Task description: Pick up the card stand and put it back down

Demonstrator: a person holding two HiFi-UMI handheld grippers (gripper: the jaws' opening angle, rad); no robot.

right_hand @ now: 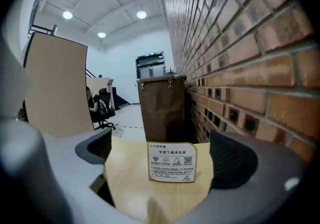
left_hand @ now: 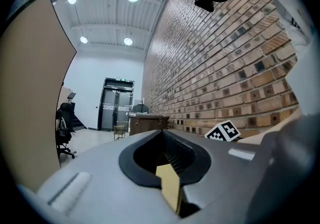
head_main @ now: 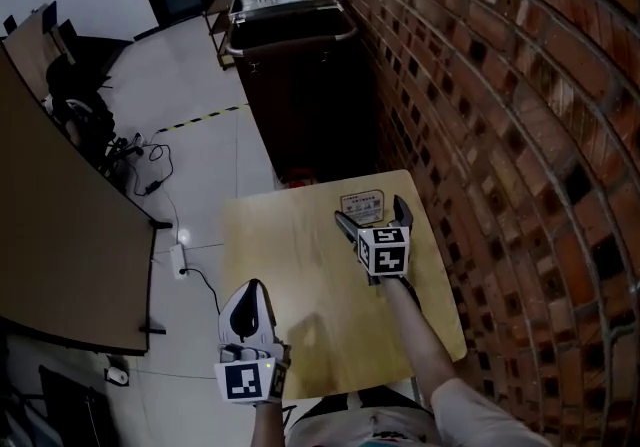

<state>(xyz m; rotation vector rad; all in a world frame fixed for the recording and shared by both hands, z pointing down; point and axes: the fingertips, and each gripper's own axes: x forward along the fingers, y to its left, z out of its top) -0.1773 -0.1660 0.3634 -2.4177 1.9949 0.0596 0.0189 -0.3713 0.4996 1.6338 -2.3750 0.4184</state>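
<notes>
The card stand [head_main: 362,205] is a small white printed sign standing upright on the wooden table [head_main: 300,275], near its far edge. My right gripper [head_main: 373,217] is open, with one jaw on each side of the stand and neither touching it. In the right gripper view the card stand [right_hand: 171,162] faces the camera between the wide-apart jaws of the right gripper [right_hand: 162,157], with gaps on both sides. My left gripper [head_main: 250,307] hangs at the table's near left corner, shut and holding nothing. In its own view the left gripper [left_hand: 162,137] has its jaws meeting at the tips.
A brick wall [head_main: 500,85] runs close along the table's right side. A dark cart [head_main: 300,65] stands just beyond the table's far edge. A tan partition [head_main: 60,235] lies to the left, with cables [head_main: 150,170] and a power strip [head_main: 178,260] on the tiled floor.
</notes>
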